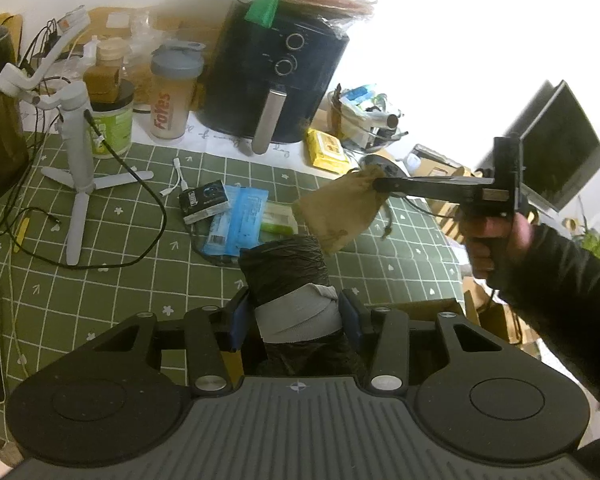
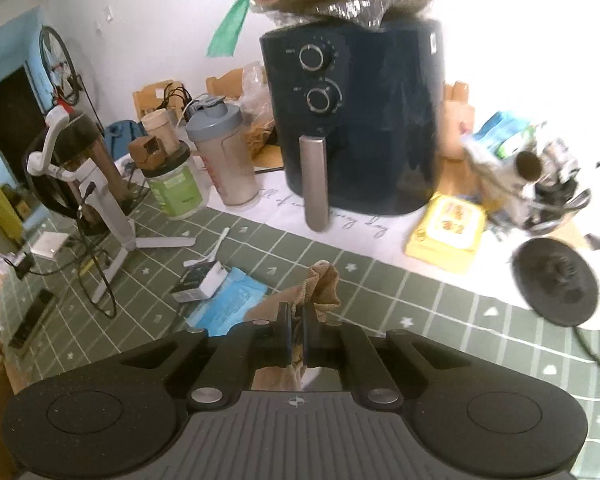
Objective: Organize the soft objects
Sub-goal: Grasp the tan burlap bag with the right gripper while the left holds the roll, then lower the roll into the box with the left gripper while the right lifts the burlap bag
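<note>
Lifting brown pouch (image 1: 342, 210) in clamped right gripper (image 2: 298, 330) | left gripper (image 1: 294, 316) pinching black roll (image 1: 284, 268) below | advise keeping pouch neck pinched, clearing roll.

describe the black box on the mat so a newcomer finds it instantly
Start at the air fryer at the table's back. In front of it on the green grid mat lies the black box, resting on a blue packet. It is the only dark, white-edged carton there.
</note>
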### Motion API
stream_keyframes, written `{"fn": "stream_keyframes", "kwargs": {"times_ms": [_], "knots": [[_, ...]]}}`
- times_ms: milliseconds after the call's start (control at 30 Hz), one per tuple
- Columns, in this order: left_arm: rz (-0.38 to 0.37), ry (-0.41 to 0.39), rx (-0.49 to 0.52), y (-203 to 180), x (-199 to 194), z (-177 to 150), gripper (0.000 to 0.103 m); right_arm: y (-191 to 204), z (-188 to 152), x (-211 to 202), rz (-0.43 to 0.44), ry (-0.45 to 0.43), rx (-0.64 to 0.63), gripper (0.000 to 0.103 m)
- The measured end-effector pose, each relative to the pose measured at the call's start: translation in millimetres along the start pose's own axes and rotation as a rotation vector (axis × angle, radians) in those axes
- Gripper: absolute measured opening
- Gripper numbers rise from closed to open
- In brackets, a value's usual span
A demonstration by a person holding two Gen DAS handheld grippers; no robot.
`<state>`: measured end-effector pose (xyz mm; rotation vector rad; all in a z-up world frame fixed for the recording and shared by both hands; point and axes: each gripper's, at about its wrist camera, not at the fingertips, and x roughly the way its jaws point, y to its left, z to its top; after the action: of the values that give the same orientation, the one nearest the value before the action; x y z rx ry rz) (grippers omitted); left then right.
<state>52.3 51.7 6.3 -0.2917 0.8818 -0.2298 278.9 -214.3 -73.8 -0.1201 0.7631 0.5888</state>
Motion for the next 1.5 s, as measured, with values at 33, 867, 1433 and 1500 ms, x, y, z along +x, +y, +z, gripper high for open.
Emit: {"fn": "stream_keyframes", "kwargs": {"times_ms": [33, 867, 1433, 1500], "knots": [[0.000, 0.005, 0.002, -0.2, 1.2, -0.1, 0.045, 2.0, -1.0, -5.9, -0.017, -0.001, -0.006, 0.007], [-0.062, 0.239, 0.053, -10.4, 35.4, -34.1, 0.060, 18.2, -35.8, -161.9, -0.103, -0.140, 0.116, 0.007], [-0.100, 0.085, 0.090, -2.4, -4.5, -39.2, 0.064, 63.3, -62.8, -221.3, -0.096, -0.177, 0.153, 0.007], [-0.098, 0.076, 0.085, 1.0, -7.9, -40.6, 0.064, 70.6, -65.4, -224.7, -0.094, -0.177, 0.156, 0.007]]}}
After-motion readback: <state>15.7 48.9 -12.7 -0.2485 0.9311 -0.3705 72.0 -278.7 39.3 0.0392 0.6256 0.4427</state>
